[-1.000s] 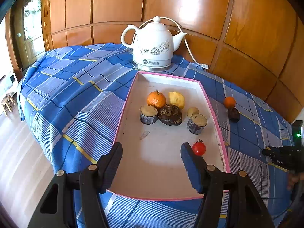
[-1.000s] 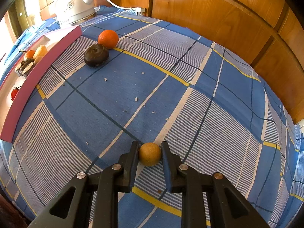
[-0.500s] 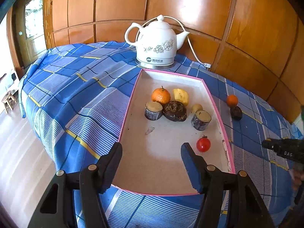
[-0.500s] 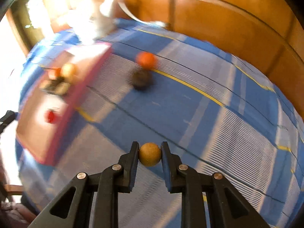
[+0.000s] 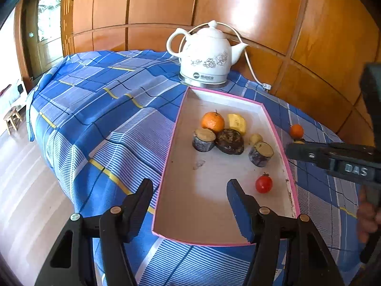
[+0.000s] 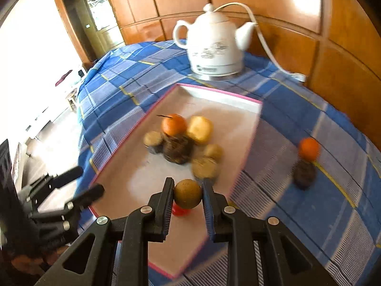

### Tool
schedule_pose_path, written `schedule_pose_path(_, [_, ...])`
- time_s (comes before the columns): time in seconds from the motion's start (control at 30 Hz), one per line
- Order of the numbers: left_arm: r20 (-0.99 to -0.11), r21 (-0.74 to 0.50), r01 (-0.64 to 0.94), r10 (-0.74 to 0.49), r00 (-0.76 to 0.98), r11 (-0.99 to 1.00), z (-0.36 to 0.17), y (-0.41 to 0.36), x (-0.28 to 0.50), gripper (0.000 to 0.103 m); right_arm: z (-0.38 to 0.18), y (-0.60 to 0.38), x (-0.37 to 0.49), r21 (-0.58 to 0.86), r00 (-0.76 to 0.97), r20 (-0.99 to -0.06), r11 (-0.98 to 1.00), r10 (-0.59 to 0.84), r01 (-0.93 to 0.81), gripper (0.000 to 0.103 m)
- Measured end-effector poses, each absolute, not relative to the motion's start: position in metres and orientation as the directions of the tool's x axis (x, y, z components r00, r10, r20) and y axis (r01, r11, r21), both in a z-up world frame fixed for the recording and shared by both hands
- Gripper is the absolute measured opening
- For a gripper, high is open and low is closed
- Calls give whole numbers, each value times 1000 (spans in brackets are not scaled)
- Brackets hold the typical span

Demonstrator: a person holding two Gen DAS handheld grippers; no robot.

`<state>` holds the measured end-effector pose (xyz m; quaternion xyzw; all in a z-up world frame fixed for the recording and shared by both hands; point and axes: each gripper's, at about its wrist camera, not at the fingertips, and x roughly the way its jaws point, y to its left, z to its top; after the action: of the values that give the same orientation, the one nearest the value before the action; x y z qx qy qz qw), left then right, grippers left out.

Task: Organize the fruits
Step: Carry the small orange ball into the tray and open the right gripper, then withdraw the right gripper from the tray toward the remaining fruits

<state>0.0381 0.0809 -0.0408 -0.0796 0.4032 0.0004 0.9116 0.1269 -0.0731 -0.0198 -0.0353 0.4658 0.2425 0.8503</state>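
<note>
Left gripper (image 5: 189, 205) hovers over the near end of the pink-rimmed tray (image 5: 278, 133), fingers apart, nothing between them. Tray's near half is bare; its left rim runs close to the draped tablecloth (image 5: 102, 109) edge. White kettle (image 5: 206, 57) touches the tray's far end, its cord trailing right.

Mid-tray cluster: orange (image 5: 212, 121), yellow piece (image 5: 236, 123), dark lump (image 5: 230, 141), two cut stubs (image 5: 204, 140), all bunched together. Small red tomato (image 5: 263, 184) sits alone near the right rim.

Right gripper (image 6: 187, 196) is clamped on a round brown fruit (image 6: 187, 196), held above the tray's near-right area; round, no clear long axis. On the cloth right of the tray: a second orange (image 6: 309, 148) touching a dark fruit (image 6: 304, 173).
</note>
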Motion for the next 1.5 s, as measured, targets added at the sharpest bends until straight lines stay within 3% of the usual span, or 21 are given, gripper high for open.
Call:
schedule_pose_path(0.4, [-742,-149,-86,-54,668,985,-46,92,38,65,-70,-30,153,109,366,-880,878,303,-466,25])
schedule_pose_path(0.57, [-741,-146,-85,-53,669,986,-45,91,38,65,-61,-34,149,130,379,-865,876,330,-465,34])
schedule_pose_path(1.1, [-724,-125,-43,-61,687,991,-34,76,32,65,-15,-77,111,113,503,-790,889,351,-444,34])
schedule_pose_path(1.5, [-714,-91,10,-72,696,996,-26,54,30,65,-7,-159,91,66,560,-788,940,256,-336,34])
